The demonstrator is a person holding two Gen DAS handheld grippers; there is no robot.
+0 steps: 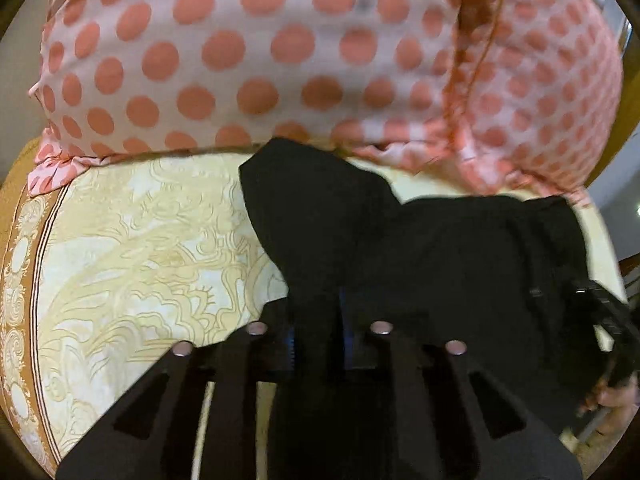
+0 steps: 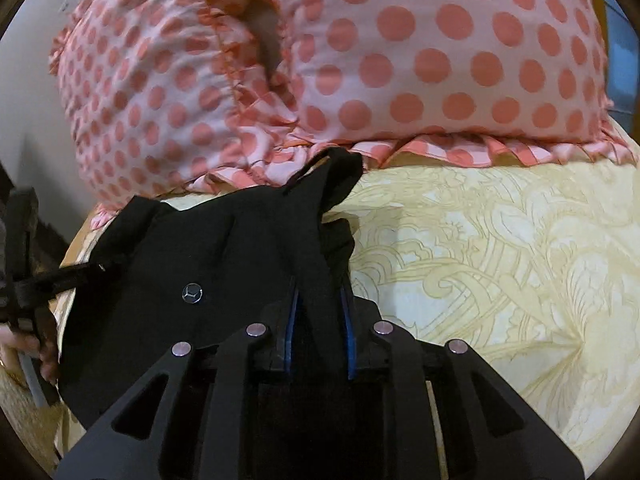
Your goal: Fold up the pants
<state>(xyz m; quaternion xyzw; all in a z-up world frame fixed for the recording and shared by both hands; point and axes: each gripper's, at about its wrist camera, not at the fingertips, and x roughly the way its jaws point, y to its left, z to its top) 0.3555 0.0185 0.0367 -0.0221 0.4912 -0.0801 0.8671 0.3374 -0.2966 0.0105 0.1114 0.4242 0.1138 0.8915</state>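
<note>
Black pants (image 1: pixel 420 248) lie bunched on a yellow patterned bedsheet (image 1: pixel 140 248). In the left wrist view my left gripper (image 1: pixel 318 308) is shut on a fold of the black cloth, which runs up between its blue pads (image 1: pixel 294 344). In the right wrist view my right gripper (image 2: pixel 320 292) is likewise shut on a raised fold of the pants (image 2: pixel 224 248), whose metal button (image 2: pixel 192 293) shows to the left. Each view catches the other gripper at the pants' far edge, the right gripper (image 1: pixel 588 296) and the left gripper (image 2: pixel 92 270). The cloth hangs slack between the two.
Two pink pillows with coral dots (image 1: pixel 248 52) (image 2: pixel 440 48) stand just behind the pants, their frills touching the cloth. An orange border (image 1: pixel 24 280) runs along the bedsheet's left side. A hand (image 2: pixel 24 348) holds the left gripper's handle.
</note>
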